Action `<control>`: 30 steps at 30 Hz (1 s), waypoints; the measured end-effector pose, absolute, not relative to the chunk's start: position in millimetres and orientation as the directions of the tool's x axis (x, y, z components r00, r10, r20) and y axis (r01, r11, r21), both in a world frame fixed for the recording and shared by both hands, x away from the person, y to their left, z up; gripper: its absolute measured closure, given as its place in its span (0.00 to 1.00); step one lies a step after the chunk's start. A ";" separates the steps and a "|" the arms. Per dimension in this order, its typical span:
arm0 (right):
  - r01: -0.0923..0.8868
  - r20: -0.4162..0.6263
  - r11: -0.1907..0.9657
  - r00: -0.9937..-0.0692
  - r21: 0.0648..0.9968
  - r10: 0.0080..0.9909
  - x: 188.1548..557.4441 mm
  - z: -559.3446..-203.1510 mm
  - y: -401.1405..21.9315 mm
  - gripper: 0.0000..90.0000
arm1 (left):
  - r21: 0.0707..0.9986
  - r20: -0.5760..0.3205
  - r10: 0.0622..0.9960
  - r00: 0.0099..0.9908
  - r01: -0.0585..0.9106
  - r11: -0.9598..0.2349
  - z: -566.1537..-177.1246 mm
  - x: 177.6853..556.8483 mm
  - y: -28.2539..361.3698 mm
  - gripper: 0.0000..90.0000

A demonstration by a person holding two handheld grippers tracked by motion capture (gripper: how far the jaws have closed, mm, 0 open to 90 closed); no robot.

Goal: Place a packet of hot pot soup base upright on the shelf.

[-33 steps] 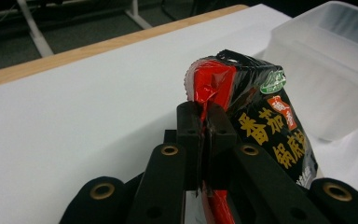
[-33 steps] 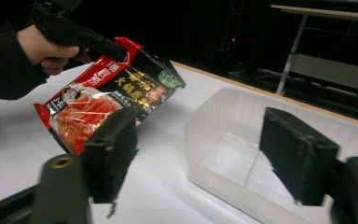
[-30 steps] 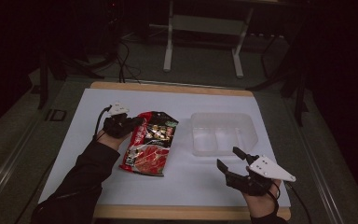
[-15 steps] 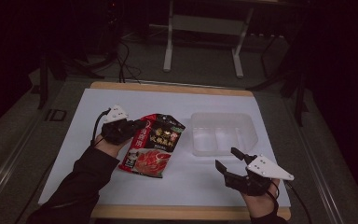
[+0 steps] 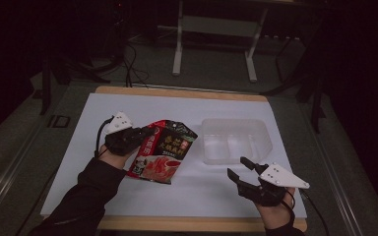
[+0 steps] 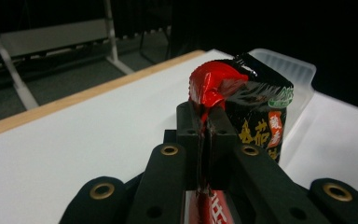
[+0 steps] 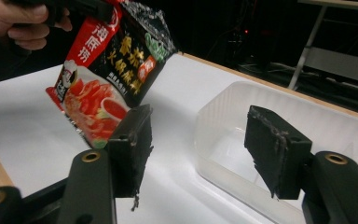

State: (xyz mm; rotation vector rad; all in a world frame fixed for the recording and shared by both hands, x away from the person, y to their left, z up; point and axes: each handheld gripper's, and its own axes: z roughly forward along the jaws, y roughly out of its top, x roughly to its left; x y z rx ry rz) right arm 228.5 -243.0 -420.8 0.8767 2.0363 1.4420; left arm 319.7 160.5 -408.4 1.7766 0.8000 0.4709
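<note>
A: Left hand-held gripper (image 5: 145, 133) is clamped tight on the red sauce packet (image 5: 161, 150), which has lifted and swung nearer the clear tray (image 5: 261, 142) beyond it.

B: Right hand-held gripper (image 5: 239, 168) waits wide open, holding nothing, just short of the tray. A drop-in looks likely.
</note>
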 end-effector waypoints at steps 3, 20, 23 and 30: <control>0.219 -0.020 0.227 -0.676 0.949 0.736 229.4 -415.8 -243.8 0.46 | 0.946 -0.094 0.707 0.701 0.283 -0.156 -402.5 317.6 163.1 0.97; 0.105 -0.070 0.226 -0.758 0.968 0.649 246.8 -367.0 -211.2 0.38 | 0.970 -0.192 0.609 0.770 0.244 -0.003 -377.1 307.5 162.4 0.97; 0.110 -0.054 0.229 -0.792 0.967 0.608 265.7 -357.8 -186.5 0.36 | 0.972 -0.186 0.592 0.784 0.235 -0.006 -371.3 305.5 157.3 0.97; 0.131 -0.028 0.222 -0.804 0.966 0.594 286.0 -358.2 -167.5 0.38 | 0.972 -0.195 0.583 0.789 0.237 0.004 -370.3 305.9 156.7 0.97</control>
